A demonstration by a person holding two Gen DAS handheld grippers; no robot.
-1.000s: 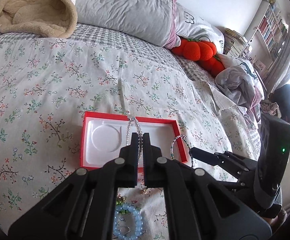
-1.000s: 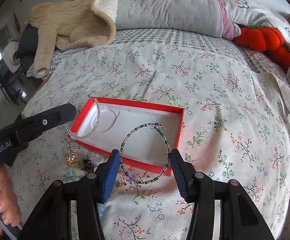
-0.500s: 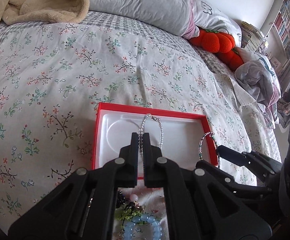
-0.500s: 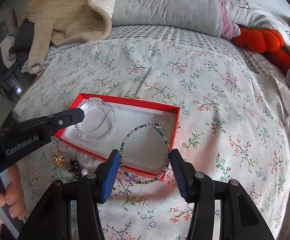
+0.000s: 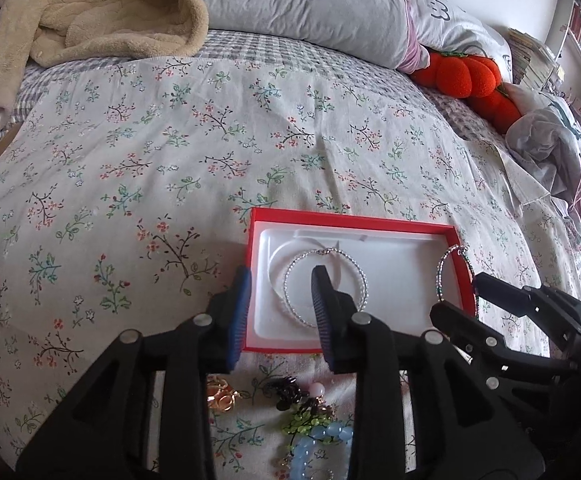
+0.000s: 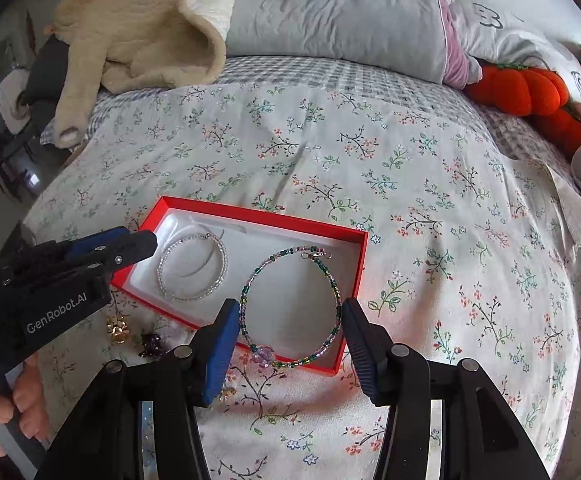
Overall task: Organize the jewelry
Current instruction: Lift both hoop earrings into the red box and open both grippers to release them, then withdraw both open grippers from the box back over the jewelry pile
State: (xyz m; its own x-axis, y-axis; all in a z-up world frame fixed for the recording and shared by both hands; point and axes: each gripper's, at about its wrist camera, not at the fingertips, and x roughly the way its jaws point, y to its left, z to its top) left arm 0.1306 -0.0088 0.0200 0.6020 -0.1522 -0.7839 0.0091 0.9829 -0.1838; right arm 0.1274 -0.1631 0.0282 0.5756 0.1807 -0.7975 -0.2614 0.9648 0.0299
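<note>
Two bracelets concern me just now. My left gripper (image 5: 280, 292) stands wide with nothing between its fingers, poised over the near-left edge of the red box (image 5: 354, 220); the clear beaded bracelet (image 5: 324, 286) lies flat on the white lining at the box's left end, just beyond my right finger. My right gripper (image 6: 290, 332) is also spread wide, its fingers flanking the multicoloured bead bracelet (image 6: 290, 304), which leans over the near wall at the box's right end with its purple flower charm (image 6: 262, 354) on that near rim; whether the pads touch the beads I cannot tell. On the floral bedspread (image 5: 210, 152), near me and in front of the box, sit a gold trinket (image 5: 220, 394), a dark hair clip (image 5: 286, 390), green beads (image 5: 306, 420) and a pale blue bead bracelet (image 5: 314, 448).
</note>
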